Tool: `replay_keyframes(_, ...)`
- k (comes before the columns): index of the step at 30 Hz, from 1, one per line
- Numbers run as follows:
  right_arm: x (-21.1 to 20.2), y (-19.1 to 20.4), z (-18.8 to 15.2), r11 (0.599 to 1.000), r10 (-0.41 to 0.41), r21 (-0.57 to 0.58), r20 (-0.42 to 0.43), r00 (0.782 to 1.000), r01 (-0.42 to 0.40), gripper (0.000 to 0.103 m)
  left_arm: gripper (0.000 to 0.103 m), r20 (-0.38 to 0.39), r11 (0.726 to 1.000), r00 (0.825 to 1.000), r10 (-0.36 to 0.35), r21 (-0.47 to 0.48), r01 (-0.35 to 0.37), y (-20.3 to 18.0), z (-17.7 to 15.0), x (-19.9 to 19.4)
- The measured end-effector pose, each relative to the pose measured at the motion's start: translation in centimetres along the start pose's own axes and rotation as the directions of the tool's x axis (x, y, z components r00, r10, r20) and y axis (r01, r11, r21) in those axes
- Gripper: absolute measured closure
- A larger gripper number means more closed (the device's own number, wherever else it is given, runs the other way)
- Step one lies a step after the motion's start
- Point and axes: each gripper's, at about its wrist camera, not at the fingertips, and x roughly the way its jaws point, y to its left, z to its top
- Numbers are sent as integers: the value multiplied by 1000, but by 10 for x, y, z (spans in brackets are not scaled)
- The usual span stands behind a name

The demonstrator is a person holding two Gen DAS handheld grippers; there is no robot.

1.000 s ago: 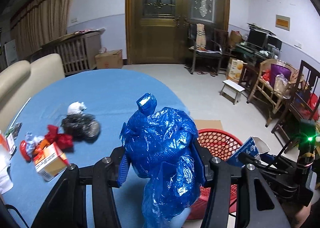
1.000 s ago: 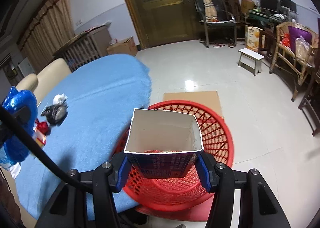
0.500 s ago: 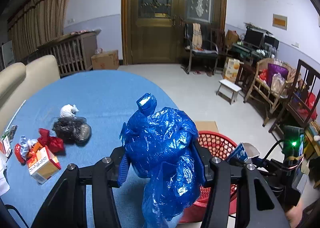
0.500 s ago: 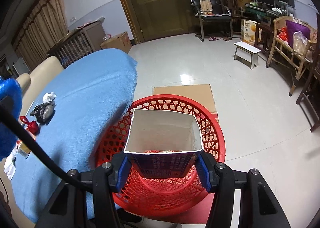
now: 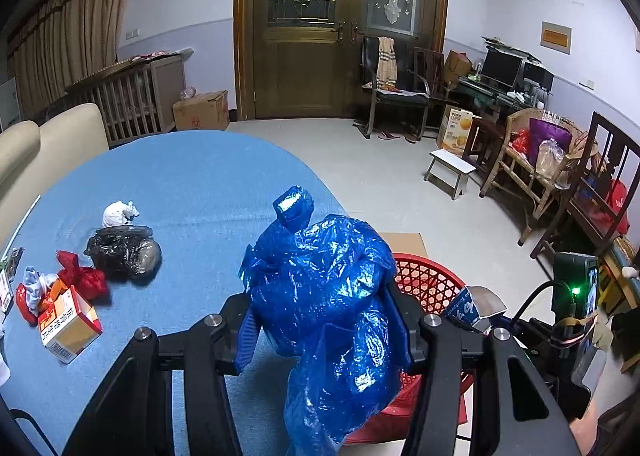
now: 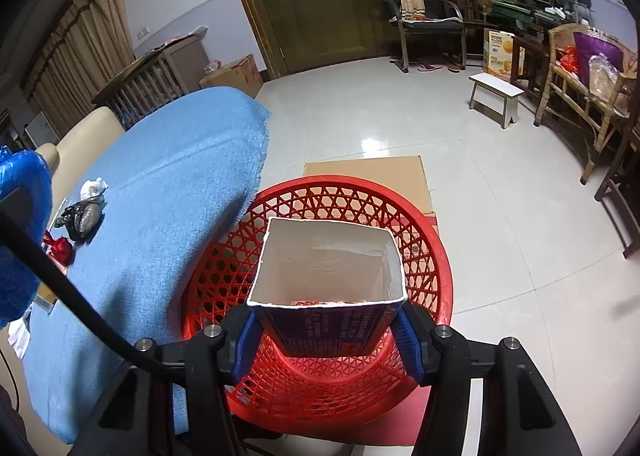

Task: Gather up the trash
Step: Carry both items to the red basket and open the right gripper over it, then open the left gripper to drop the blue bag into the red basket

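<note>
**Both grippers loaded at the basket's edge**

The left gripper (image 5: 324,340) is clamped on a crumpled blue plastic bag (image 5: 320,296); the bag bulges up between the blue pads and hangs in a tail below them. This gripper tilts downward over the near right edge of the blue-clothed table (image 5: 192,184), beside the red basket (image 5: 428,284).

The right gripper (image 6: 328,336) holds an open-topped carton (image 6: 328,284) by its two side walls, mouth facing away from the camera, its pads pressed against the printed sides. It points steeply down, with the carton directly above the inside of the red basket (image 6: 332,196) (which stands on the floor, touching the table's edge, on a sheet of cardboard (image 6: 360,172)).

Farther along the table's left edge lie an orange-and-white box (image 5: 68,328), a red bag (image 5: 80,276), a black bag (image 5: 122,252) and a white wad (image 5: 118,213), close together.
</note>
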Motion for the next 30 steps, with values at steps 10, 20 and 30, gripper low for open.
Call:
replay_keyframes(10, 13, -6, 3, 999, -27, 19, -41, 999, 28, 18, 47, -42, 1000, 999, -9, 20, 10, -6, -1, 17)
replay_keyframes(20, -25, -44, 18, 989, -56, 142, 85, 995, 43, 18, 46, -110, 991, 991, -69, 108, 81, -48, -1, 46)
replay_keyframes(30, -38, -57, 23, 984, -74, 170, 112, 991, 55, 18, 28, -221, 976, 972, -82, 180, 123, -79, -2, 90)
